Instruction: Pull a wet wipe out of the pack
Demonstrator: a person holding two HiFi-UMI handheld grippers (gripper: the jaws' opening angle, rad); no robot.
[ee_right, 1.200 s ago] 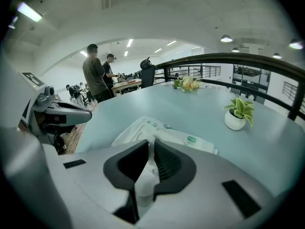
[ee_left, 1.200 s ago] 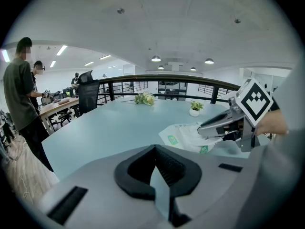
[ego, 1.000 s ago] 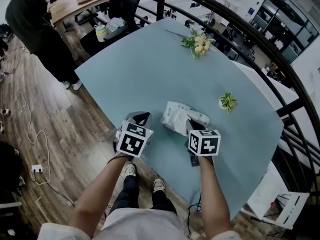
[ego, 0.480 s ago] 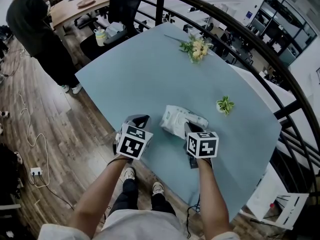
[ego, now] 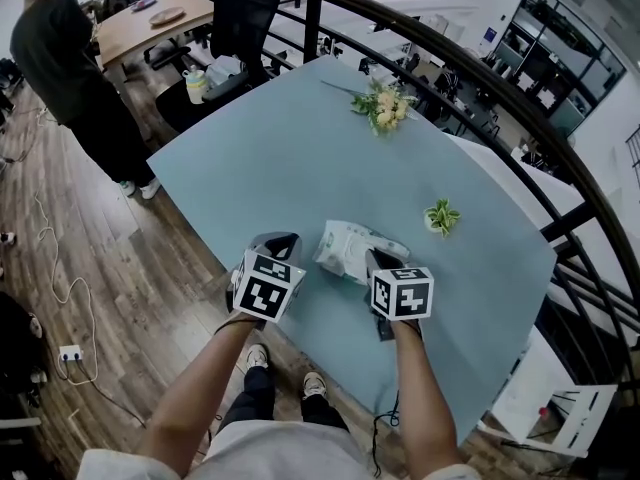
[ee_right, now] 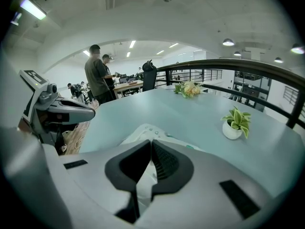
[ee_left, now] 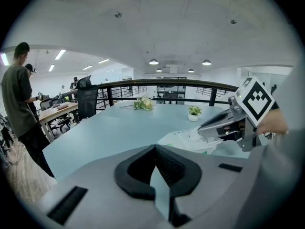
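Observation:
The white wet wipe pack (ego: 345, 246) lies on the light blue table (ego: 270, 148) near its front edge; it also shows as the pack (ee_left: 188, 140) and the pack (ee_right: 143, 132) in the two gripper views. My right gripper (ego: 377, 259) is shut, its tips resting at the pack's near right end. In the right gripper view, white shows in the slit behind the shut gripper (ee_right: 151, 144), and I cannot tell whether anything is pinched. My left gripper (ego: 279, 242) hovers just left of the pack, apart from it, shut and empty (ee_left: 154, 149).
A bunch of flowers (ego: 380, 103) lies at the table's far side and a small potted plant (ego: 437, 215) stands right of the pack. A dark railing (ego: 500, 93) curves behind the table. A person (ego: 70, 68) and an office chair (ego: 240, 18) are at the left.
Both grippers and the pack keep their places; only the head view has shifted slightly.

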